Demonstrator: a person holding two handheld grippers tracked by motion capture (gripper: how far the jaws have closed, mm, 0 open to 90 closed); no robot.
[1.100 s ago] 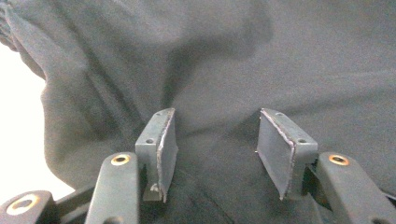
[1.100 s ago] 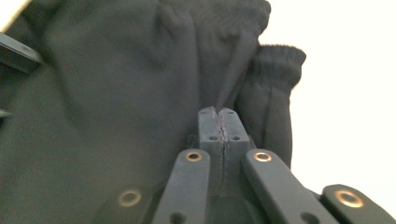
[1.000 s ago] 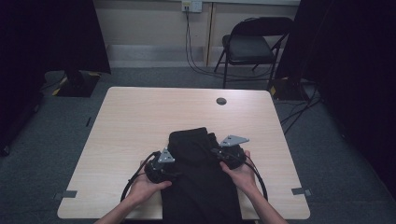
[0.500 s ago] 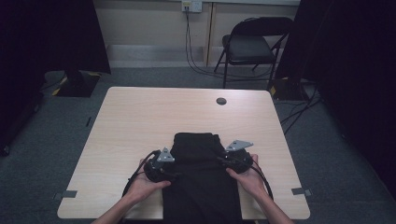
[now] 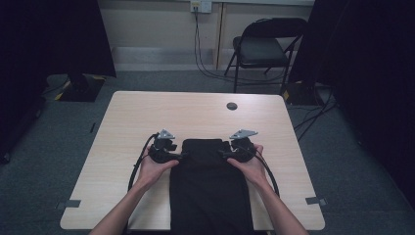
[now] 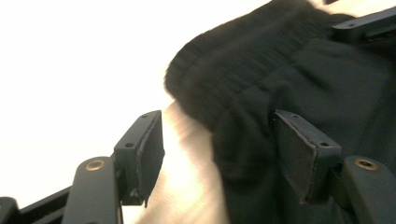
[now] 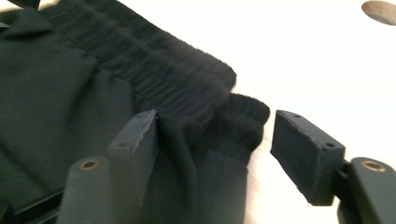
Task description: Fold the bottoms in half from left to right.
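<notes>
A black garment (image 5: 208, 186) with a ribbed elastic waistband lies flat on the wooden table (image 5: 195, 112), its lower part hanging over the near edge. My left gripper (image 5: 182, 155) is at the waistband's left corner and my right gripper (image 5: 223, 153) at its right corner. In the left gripper view the jaws have just been opening; the left gripper (image 6: 219, 154) is open, with the garment's corner (image 6: 243, 140) loose between the pads. In the right gripper view the jaws have also just been opening. The right gripper (image 7: 215, 149) stands open around the waistband's end (image 7: 233, 126), its right pad (image 7: 303, 154) apart from the cloth.
A round cable hole (image 5: 231, 105) sits in the table's far middle, also seen as the hole (image 7: 380, 10) in the right gripper view. A folding chair (image 5: 266, 46) and wall cables stand beyond the table. Bare tabletop lies on either side of the garment.
Both hands moved toward the far side and apart. The bunched waistband now lies flat and straight. Both grippers went from holding the cloth to open.
</notes>
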